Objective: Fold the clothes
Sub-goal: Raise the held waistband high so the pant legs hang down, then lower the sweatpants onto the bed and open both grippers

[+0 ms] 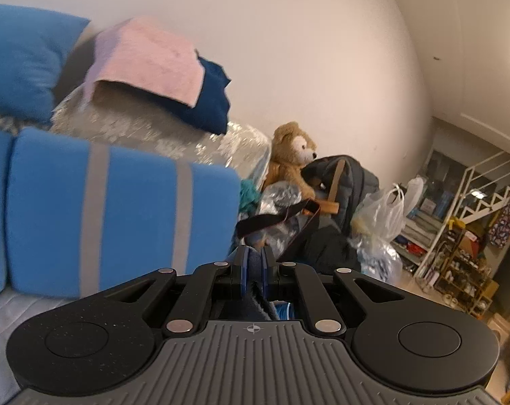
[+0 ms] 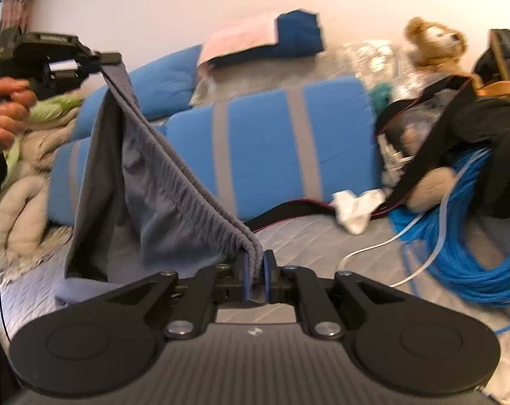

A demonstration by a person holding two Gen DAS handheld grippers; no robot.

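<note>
So the grey quilted bed [image 2: 288, 233] is underneath everything, and the grey ribbed-waistband stretchy shorts [image 2: 147, 175] hang in the air above it, leg fabric dangling down toward the bed's near left edge. The waistband is the long axis, pulled taut from the left gripper [image 2: 111, 56] up high on the left down to the right gripper [image 2: 255, 270] low in the middle. Both sets of fingers are clamped tight on the waistband, one at each end.

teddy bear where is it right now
The teddy bear sits against the wall, right of the blue striped cushion in the left wrist view, leaning on the dark backpack.
</note>
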